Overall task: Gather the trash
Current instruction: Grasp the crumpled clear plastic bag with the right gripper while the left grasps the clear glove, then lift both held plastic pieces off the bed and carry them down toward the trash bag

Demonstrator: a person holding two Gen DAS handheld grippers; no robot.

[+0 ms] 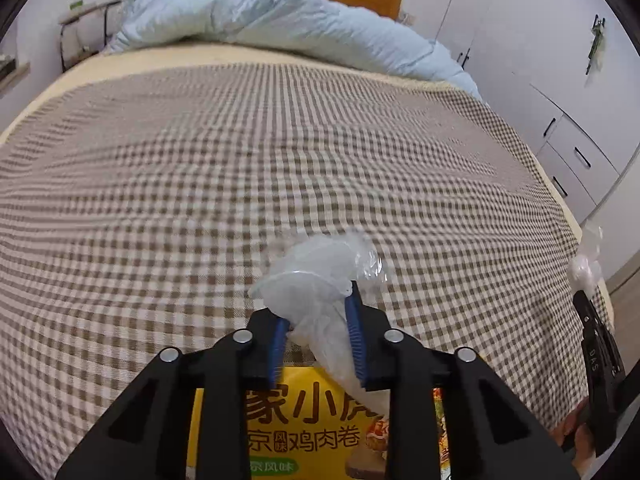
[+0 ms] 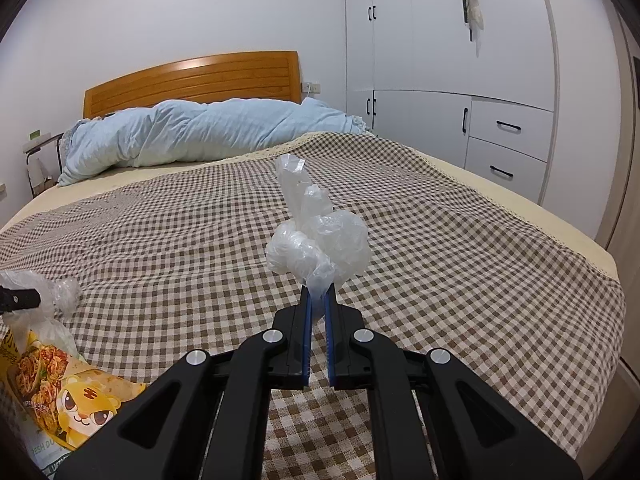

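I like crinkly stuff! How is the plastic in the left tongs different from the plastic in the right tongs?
The left tongs' plastic lies low, partly over the yellow snack packet; the right tongs' plastic is lifted above the checked bedcover. The left tongs stand wider around theirs; the right tongs pinch a thin twist. Both are clear, crumpled wads.

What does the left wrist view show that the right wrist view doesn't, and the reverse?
Left wrist only: the left gripper closed on clear crumpled plastic, above the yellow snack packet's large printed characters.

Right wrist only: the packet's cartoon tiger, and the right gripper's blue pads pinching its own plastic wad.

Both: checked bedspread, blue duvet, wooden headboard, white wardrobe.
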